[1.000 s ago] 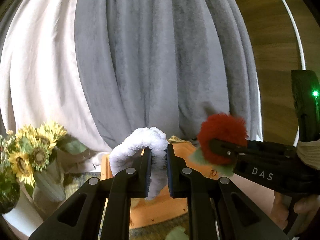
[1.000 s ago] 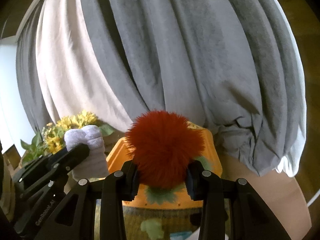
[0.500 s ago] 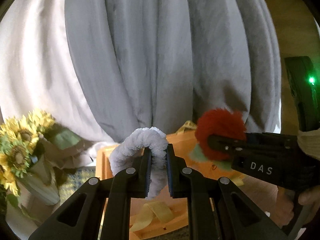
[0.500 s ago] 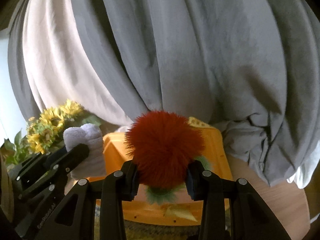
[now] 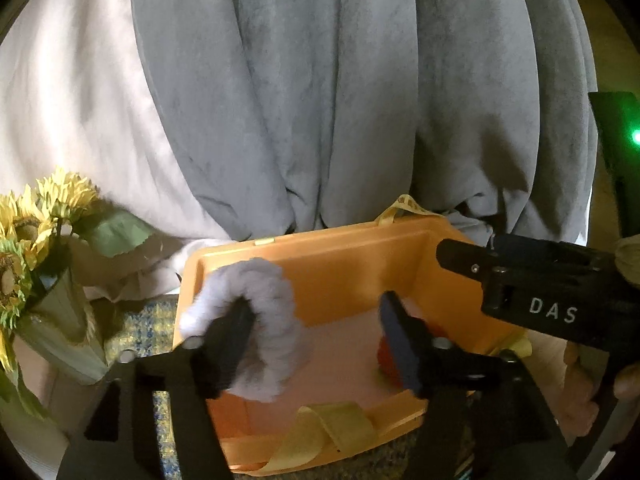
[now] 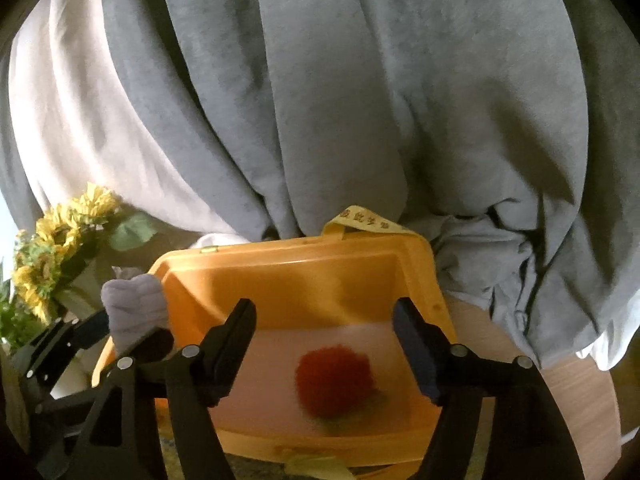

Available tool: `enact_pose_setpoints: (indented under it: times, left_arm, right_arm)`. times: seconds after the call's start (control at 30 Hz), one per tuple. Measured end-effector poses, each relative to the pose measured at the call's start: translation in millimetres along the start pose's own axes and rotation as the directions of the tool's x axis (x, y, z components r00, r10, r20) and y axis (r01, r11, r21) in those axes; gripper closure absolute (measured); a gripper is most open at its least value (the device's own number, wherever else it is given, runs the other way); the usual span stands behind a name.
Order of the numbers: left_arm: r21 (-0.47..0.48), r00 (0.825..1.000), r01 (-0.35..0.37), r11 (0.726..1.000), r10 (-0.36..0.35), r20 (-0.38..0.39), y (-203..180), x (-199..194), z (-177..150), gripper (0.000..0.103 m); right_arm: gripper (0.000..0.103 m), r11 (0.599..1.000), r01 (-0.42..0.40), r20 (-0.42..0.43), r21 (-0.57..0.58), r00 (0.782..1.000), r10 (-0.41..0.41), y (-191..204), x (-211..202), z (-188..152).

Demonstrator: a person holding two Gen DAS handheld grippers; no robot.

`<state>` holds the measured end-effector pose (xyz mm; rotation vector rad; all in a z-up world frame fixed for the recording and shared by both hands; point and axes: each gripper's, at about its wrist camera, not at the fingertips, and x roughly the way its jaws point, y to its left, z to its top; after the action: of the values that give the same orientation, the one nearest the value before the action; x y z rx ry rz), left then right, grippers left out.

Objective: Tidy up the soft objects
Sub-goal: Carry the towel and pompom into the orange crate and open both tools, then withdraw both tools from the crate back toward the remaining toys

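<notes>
An orange plastic bin [image 5: 320, 268] [image 6: 288, 276] stands in front of grey curtains. My left gripper [image 5: 316, 332] is open over it; a white fluffy ring [image 5: 264, 320] hangs around its left finger, also seen in the right wrist view [image 6: 134, 312]. My right gripper [image 6: 324, 340] is open above the bin. The red fuzzy pom-pom [image 6: 334, 378] with green leaves is blurred inside the bin, below the open jaws; a sliver of it shows in the left wrist view [image 5: 386, 362], behind the right finger.
Grey and white curtains [image 5: 320, 100] hang right behind the bin. A sunflower bouquet in a vase [image 5: 36, 248] [image 6: 60, 248] stands to the left. Yellow ribbon handles [image 5: 320, 432] lie on the bin's near and far rims. A patterned mat lies under the bin.
Both grippers have opened and tilted down over the bin. The red pom-pom has dropped out of the right gripper into the bin. The white ring slipped from the clamp onto the left finger.
</notes>
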<state>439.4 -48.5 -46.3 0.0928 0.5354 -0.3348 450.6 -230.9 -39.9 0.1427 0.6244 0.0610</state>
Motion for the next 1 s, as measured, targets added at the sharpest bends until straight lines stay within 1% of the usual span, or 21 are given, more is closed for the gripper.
enact_pose_setpoints:
  times: [0.03,0.1,0.13,0.2,0.23,0.27,0.3,0.37,0.4,0.47,0.53,0.63,0.77,0.9,0.93,1.0]
  left_arm:
    - [0.000,1.000,0.005,1.000,-0.005,0.002,-0.6,-1.9,0.3,0.030]
    - [0.006,1.000,0.014,1.000,-0.014,0.002,-1.8,-4.1,2.3,0.018]
    - [0.008,1.000,0.018,1.000,-0.018,-0.007,-2.6,-5.4,2.9,0.015]
    - [0.011,0.998,0.057,0.998,-0.056,-0.035,-3.8,-6.6,3.7,0.009]
    - [0.015,0.996,0.070,0.997,-0.069,-0.050,-4.5,-6.9,3.7,0.009]
    - [0.016,0.996,0.067,0.998,-0.066,-0.060,-5.4,-7.7,3.3,0.008]
    - [0.015,0.995,0.067,0.998,-0.066,-0.073,-6.2,-8.7,2.9,0.006]
    - [0.004,0.991,0.090,0.996,-0.089,-0.104,-7.2,-9.9,2.4,0.001]
    - [-0.006,0.987,0.104,0.995,-0.104,-0.125,-6.8,-10.5,2.1,0.001]
    - [-0.022,0.986,0.107,0.994,-0.109,-0.130,-5.9,-15.3,0.7,0.001]
    - [-0.014,0.988,0.097,0.995,-0.098,-0.116,-7.0,-22.8,-0.6,0.001]
    - [-0.007,0.988,0.114,0.993,-0.114,-0.106,-9.5,-34.3,-1.7,0.001]
    - [0.020,0.992,0.118,0.993,-0.116,-0.050,-13.2,-57.0,-3.7,0.001]
    - [0.033,0.994,0.093,0.995,-0.095,0.054,-16.4,-85.2,-7.4,0.001]
    - [0.031,0.993,0.080,0.996,-0.083,0.090,-17.7,-94.0,-9.4,0.001]
    - [0.028,0.989,0.056,0.998,-0.059,0.135,-20.4,-107.3,-13.2,0.001]
  right_arm:
    - [0.029,1.000,0.003,0.001,-0.001,1.000,-0.003,-0.4,-1.5,0.0]
    - [0.027,1.000,0.015,0.013,0.004,1.000,-0.015,-1.2,-7.1,0.5]
    - [0.025,1.000,0.022,0.020,0.006,1.000,-0.023,-1.1,-10.5,1.0]
    - [0.021,0.999,0.038,0.035,0.011,0.999,-0.038,-0.9,-18.6,2.5]
    - [0.020,0.999,0.045,0.045,0.012,0.998,-0.045,-0.9,-23.9,2.7]
    - [0.020,0.999,0.052,0.053,0.010,0.997,-0.052,-0.4,-28.6,2.9]
    - [0.019,0.998,0.059,0.063,0.005,0.996,-0.060,0.6,-33.8,2.7]
    - [0.019,0.997,0.074,0.081,-0.011,0.994,-0.073,3.3,-43.9,1.7]
    - [0.019,0.996,0.082,0.085,-0.018,0.993,-0.080,4.3,-47.5,1.1]
    - [0.019,0.994,0.105,0.077,-0.025,0.992,-0.103,5.9,-53.2,-0.3]
    - [0.019,0.994,0.109,0.080,-0.018,0.991,-0.108,5.6,-59.8,-2.4]
    - [0.019,0.991,0.136,0.077,-0.014,0.988,-0.135,6.3,-68.3,-7.3]
    - [0.019,0.990,0.139,0.079,0.018,0.987,-0.140,3.6,-82.0,-16.1]
    - [0.019,0.990,0.134,0.099,0.043,0.986,-0.138,1.8,-97.6,-27.2]
    - [0.019,0.990,0.129,0.105,0.049,0.985,-0.134,1.4,-101.3,-29.2]
    - [0.019,0.990,0.126,0.122,0.059,0.984,-0.133,0.0,-109.5,-33.5]
